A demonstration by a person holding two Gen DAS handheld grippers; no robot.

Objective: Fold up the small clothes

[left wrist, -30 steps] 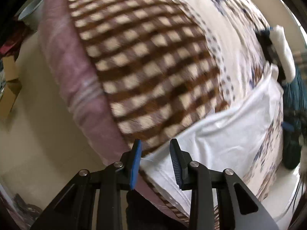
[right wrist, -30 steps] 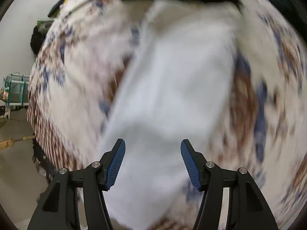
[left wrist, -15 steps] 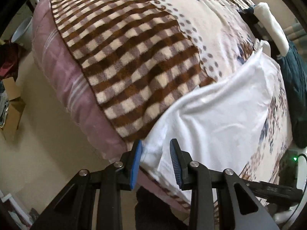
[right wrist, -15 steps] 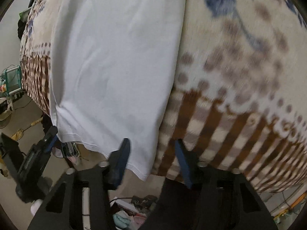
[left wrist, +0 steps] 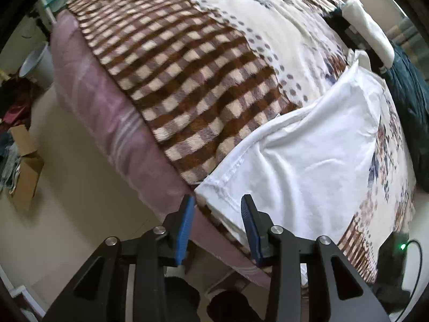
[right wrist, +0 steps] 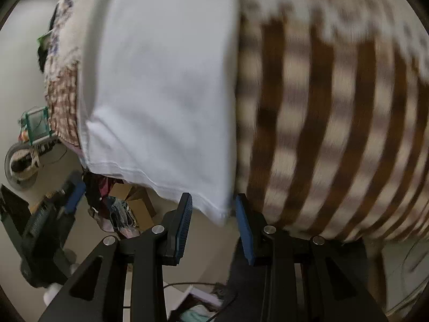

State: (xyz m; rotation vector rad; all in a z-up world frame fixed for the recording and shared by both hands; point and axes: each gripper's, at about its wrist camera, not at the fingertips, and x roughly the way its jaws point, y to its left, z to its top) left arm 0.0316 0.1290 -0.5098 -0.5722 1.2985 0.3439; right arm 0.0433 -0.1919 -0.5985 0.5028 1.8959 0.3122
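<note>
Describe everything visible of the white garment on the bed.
The white garment looks like thin cotton, plain, with a stitched hem. It lies lengthwise on the checked blanket, lightly wrinkled, one long edge turned over. Its hemmed end reaches the bed's edge, one corner between each open hand-held gripper's fingers: left, right.

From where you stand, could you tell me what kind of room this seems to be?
Most likely a lived-in bedroom: a bed with a checked and floral blanket over a pink mattress, a white garment spread on it, and cardboard boxes with loose clothes on the floor.
</note>
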